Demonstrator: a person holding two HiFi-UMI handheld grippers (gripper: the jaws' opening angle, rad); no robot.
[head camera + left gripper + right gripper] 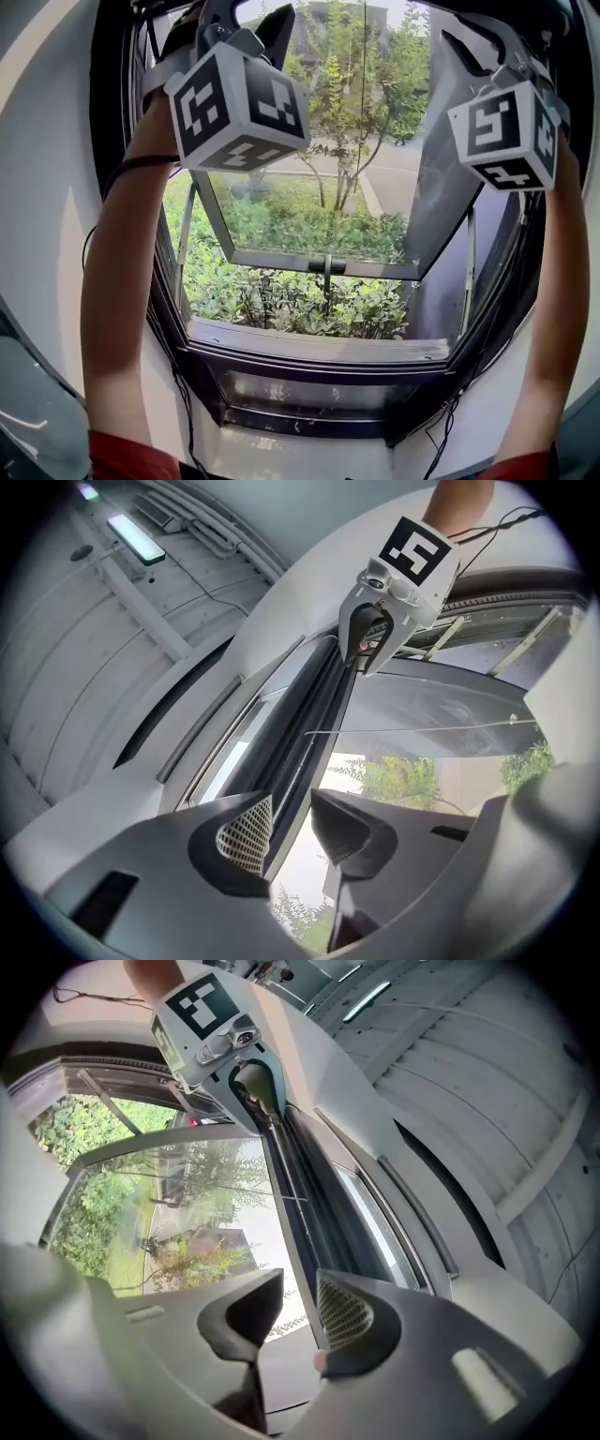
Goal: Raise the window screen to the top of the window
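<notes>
Overhead, we had both arms raised to the top of the window frame (319, 349). Our left tongs (291, 803) stood apart, clamping nothing, and our right tongs (300, 1281) gaped likewise. The window screen (323, 714), a dark rail, lay along the frame's top edge, passing behind both gaps untouched.
</notes>
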